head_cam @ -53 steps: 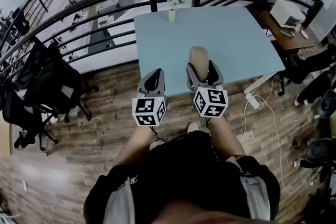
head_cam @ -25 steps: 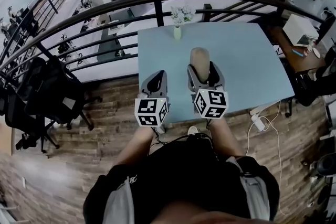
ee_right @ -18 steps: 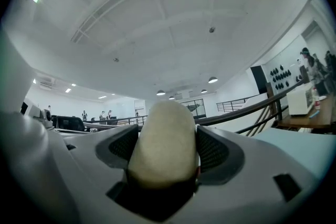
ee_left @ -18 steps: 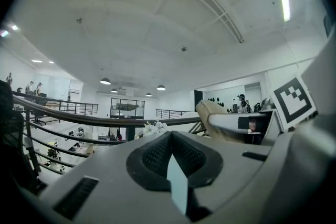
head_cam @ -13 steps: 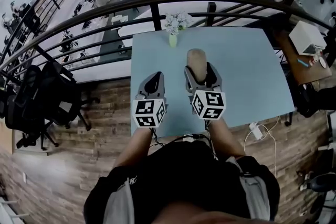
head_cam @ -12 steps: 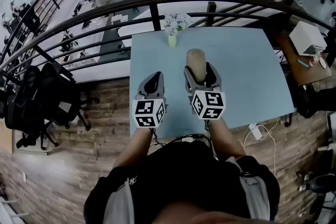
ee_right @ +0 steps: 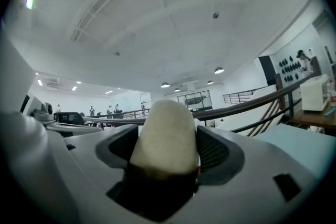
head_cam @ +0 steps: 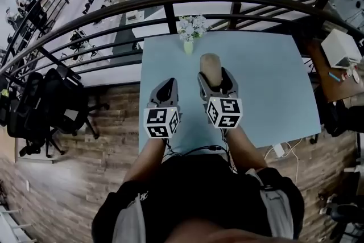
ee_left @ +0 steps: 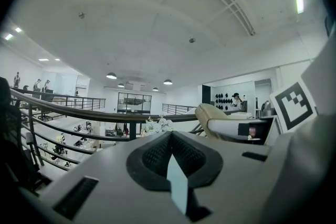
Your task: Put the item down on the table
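The right claw (head_cam: 213,79) is closed on the item (head_cam: 210,65), a pale, rounded, loaf-like lump. Its lower end sits between the 2 jaws and its blunt top sticks out past them, as the right gripper view shows (ee_right: 167,134). The item hangs over the middle of the blue counter (head_cam: 267,88), on the near side, and is not resting on it. How high it is cannot be told. The left claw (head_cam: 165,90) is beside it, jaws together and holding nothing. The main risk is letting go too high or while the claw points upward. The item looks rounded enough to topple and roll once free, either toward the near edge of the counter and the wooden floor below, or forward. Forward is worse, because 1 small vase (head_cam: 189,45) of white flowers stands at the far edge just beyond the item, slightly to its left. A push or a rolling item could probably knock it over. Behind the vase runs a dark railing (head_cam: 114,11) with an open drop past it. The left claw is near enough for the right to clip if it swings inward. The rest of the counter is bare, so nothing blocks a straight lowering. A dark chair (head_cam: 48,105) stands well off to the left.
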`<state>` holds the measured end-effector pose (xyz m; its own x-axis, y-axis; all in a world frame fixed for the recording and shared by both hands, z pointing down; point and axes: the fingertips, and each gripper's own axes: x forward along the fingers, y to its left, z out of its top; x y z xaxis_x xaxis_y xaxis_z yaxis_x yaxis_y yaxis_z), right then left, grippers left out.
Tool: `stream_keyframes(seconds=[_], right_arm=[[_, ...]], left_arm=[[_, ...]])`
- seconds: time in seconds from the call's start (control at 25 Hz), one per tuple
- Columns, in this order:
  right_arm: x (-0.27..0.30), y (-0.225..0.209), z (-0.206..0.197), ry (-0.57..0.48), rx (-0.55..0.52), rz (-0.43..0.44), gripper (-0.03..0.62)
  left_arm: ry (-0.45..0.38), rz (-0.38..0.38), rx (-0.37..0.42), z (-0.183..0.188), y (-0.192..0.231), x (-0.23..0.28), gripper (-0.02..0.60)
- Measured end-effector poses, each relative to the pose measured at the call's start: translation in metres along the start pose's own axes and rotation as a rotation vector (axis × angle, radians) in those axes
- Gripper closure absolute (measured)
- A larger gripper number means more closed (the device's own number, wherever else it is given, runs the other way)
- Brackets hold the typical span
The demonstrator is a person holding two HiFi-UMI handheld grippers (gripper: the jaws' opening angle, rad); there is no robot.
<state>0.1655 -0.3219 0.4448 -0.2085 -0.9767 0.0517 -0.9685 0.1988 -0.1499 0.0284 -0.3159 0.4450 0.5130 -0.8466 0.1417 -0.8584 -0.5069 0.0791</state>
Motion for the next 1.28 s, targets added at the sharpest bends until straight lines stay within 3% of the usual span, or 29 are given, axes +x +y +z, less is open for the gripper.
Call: stream_keyframes(seconds=[0.56, 1.28], right_arm=[[0.052, 0.007, -0.052, 0.13, -0.028, -0.005, 0.24], [0.084, 0.0, -0.181, 0.451, -0.042, -0.019, 0.238]], left_arm=[[0.013, 0.026, -0.019, -0.008, 0.036, 0.014, 0.568], [0.038, 0.114, -0.032, -0.016, 0.063, -0.007, 0.568]])
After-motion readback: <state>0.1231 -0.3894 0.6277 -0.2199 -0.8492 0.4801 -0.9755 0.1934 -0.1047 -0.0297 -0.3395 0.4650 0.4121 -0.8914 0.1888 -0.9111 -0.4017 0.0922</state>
